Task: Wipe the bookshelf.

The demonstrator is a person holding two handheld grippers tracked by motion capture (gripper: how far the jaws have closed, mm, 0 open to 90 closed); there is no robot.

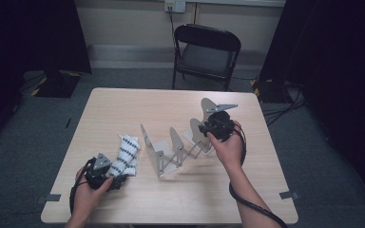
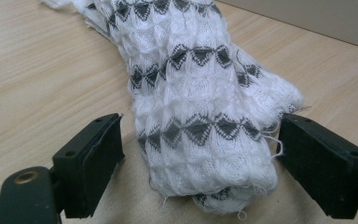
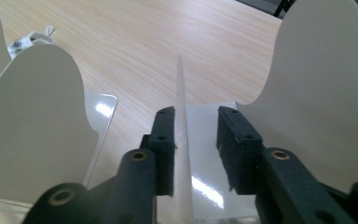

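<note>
Two claws: left claw (image 1: 116, 178) gapes around white-and-grey knitted cloth roll (image 1: 126, 154), long axis near-to-far; right claw (image 1: 204, 127) slightly parted, straddling upright grey metal divider plate (image 3: 182, 140).

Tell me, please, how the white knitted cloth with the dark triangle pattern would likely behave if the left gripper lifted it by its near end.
The knitted cloth looks soft and loosely folded, so it would probably sag and unfold rather than stay flat. Its fuzzy, frayed surface suggests the left gripper, whose jaws stand open at either side of it, should not slip. It seems light, and would likely drag across the table.
</note>
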